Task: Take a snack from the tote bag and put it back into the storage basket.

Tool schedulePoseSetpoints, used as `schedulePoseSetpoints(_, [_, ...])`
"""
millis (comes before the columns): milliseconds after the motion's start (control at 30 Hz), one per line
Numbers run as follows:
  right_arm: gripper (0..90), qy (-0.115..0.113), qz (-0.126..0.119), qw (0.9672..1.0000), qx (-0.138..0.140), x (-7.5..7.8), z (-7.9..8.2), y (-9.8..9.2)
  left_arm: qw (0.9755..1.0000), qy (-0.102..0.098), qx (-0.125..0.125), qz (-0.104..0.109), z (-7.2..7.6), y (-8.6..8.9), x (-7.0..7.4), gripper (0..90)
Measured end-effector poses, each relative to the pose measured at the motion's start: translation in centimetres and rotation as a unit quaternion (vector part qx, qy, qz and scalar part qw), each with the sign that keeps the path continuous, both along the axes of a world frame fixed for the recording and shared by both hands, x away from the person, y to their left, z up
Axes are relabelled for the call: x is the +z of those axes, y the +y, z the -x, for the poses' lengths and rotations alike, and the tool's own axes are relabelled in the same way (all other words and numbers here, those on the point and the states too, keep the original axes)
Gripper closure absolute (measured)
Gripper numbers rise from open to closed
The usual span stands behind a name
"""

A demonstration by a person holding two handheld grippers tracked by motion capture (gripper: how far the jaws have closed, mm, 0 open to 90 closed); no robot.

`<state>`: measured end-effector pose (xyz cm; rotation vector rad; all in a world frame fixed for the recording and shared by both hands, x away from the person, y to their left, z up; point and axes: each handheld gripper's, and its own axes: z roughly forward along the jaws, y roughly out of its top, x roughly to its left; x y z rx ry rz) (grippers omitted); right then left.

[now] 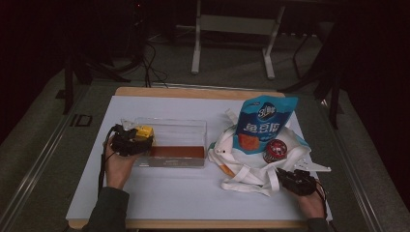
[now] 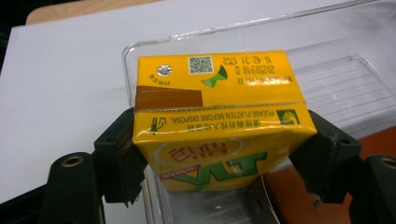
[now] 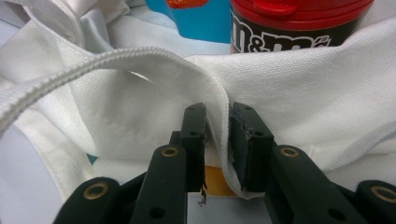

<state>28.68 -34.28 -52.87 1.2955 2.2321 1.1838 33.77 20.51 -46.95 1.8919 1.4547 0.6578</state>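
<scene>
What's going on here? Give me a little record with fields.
Left claw: grips a yellow drink carton over the clear plastic bin
Right claw: pinches the white tote bag at its edge
In the bag: blue snack pouch, red-lidded candy tub
Surface: white mat on the table

The high view is dimly lit, with surroundings lost in darkness, while both gripper views are brighter but softly blurred nearby.

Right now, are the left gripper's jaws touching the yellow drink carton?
Touching. The left gripper view shows both jaws of the left gripper pressed against the yellow drink carton's sides.
</scene>
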Motion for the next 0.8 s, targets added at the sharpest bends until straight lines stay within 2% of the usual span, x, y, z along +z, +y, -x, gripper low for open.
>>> schedulePoseSetpoints(267, [74.9, 0.0, 0.0, 1.0, 0.0, 0.0, 0.0, 0.0, 1.0, 0.001, -0.008, -0.006, 0.5, 0.3, 0.2, 24.7])
schedulePoseSetpoints(400, [74.8, 0.0, -0.001, 1.0, 0.0, 0.0, 0.0, 0.0, 0.9998, -0.008, -0.011, -0.014, 0.8, 0.3, 0.5, 22.0])
schedulePoseSetpoints(500, [74.8, 0.0, -0.003, 1.0, 0.0, 0.0, 0.0, 0.0, 0.9998, -0.008, -0.008, -0.014, 0.7, 0.6, 0.7, 17.5])
schedulePoseSetpoints(600, [74.7, 0.0, -0.003, 1.0, 0.0, 0.0, 0.0, 0.0, 0.9998, -0.015, -0.012, -0.009, 0.8, 0.7, 1.0, 16.2])
schedulePoseSetpoints(733, [74.5, 0.001, -0.005, 1.0, 0.0, -0.1, 0.0, -0.1, 0.9992, -0.026, -0.019, -0.024, 1.0, 0.3, 1.4, 15.3])
schedulePoseSetpoints(800, [74.3, 0.001, -0.006, 1.0, 0.0, -0.1, 0.0, -0.1, 0.999, -0.032, -0.023, -0.021, 1.1, 0.2, 1.7, 15.2])
